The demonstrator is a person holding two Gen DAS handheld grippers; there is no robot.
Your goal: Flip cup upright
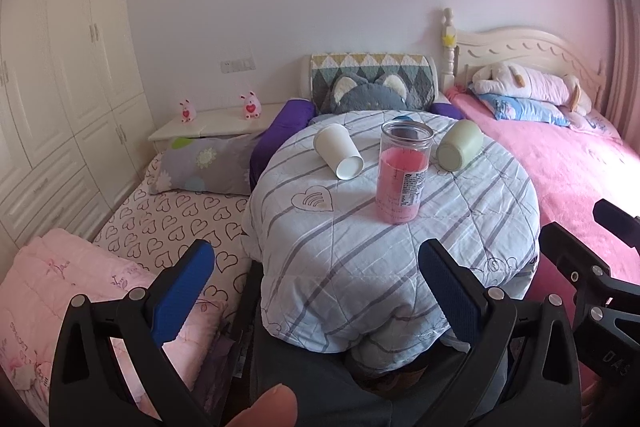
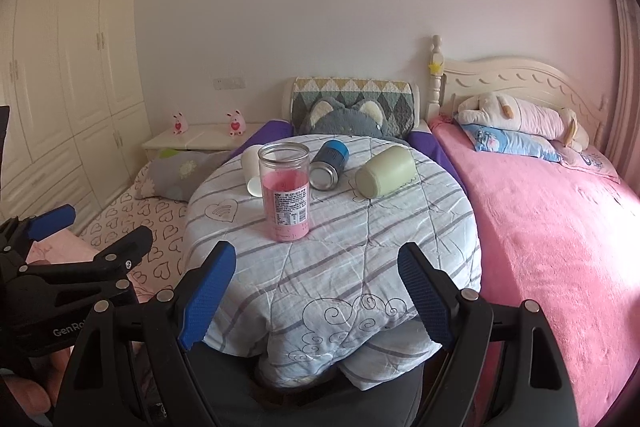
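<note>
A white paper cup (image 1: 338,151) lies on its side on the round table with the striped quilt (image 1: 392,251), far left; the jar partly hides it in the right wrist view (image 2: 252,169). A pale green cup (image 1: 458,145) (image 2: 386,171) lies on its side at the far right. A blue-and-silver can (image 2: 330,165) lies between them. A clear jar of pink stuff (image 1: 403,171) (image 2: 285,191) stands upright in the middle. My left gripper (image 1: 320,291) and right gripper (image 2: 316,299) are both open and empty, at the table's near edge.
A bed with a heart-print sheet (image 1: 172,223) lies to the left, with a grey pillow (image 1: 200,165) and a pink quilt (image 1: 80,291). A pink bed (image 2: 552,227) lies to the right. A nightstand (image 1: 216,125) and wardrobe (image 1: 60,87) stand at the left.
</note>
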